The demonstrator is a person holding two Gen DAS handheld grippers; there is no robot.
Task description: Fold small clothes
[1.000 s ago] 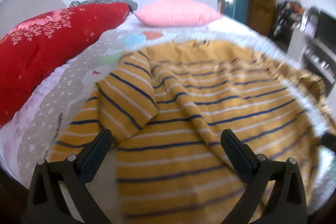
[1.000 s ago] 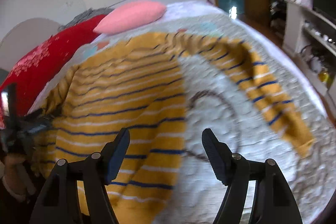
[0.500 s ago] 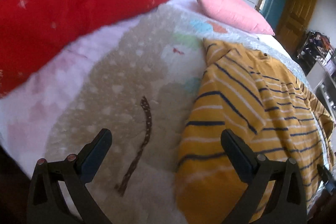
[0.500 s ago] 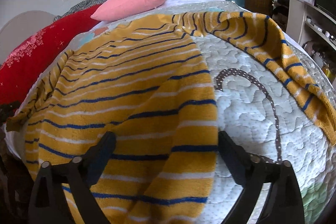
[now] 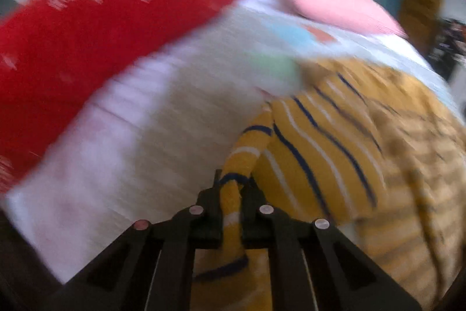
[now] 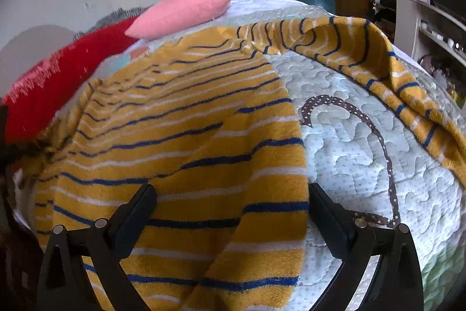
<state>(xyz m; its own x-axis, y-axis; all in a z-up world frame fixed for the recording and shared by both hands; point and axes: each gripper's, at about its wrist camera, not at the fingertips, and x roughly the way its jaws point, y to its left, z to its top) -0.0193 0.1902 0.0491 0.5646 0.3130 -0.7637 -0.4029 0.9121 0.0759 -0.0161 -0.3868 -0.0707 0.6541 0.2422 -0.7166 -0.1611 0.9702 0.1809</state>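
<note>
A mustard-yellow sweater [image 6: 186, 136] with blue and white stripes lies spread on the quilted bed [image 6: 364, 153]. In the blurred left wrist view my left gripper [image 5: 233, 194] is shut on the sweater's sleeve end [image 5: 233, 206], which runs up between the black fingers [image 5: 209, 203] toward the sweater body [image 5: 335, 150]. In the right wrist view my right gripper [image 6: 233, 197] stands open low over the sweater's right side edge, one finger [image 6: 137, 209] over the fabric, the other finger [image 6: 329, 214] over the quilt. The other sleeve [image 6: 378, 69] trails off to the right.
A long red pillow [image 5: 87, 28] lies along the bed's left side, also the red pillow [image 6: 52, 83] in the right wrist view. A pink pillow [image 6: 180, 10] sits at the head. Shelves with clutter [image 6: 431, 28] stand to the right of the bed.
My left gripper swung left off the sweater body to the sleeve end and shut on it. The right gripper opened wider and sank closer to the sweater's edge.
</note>
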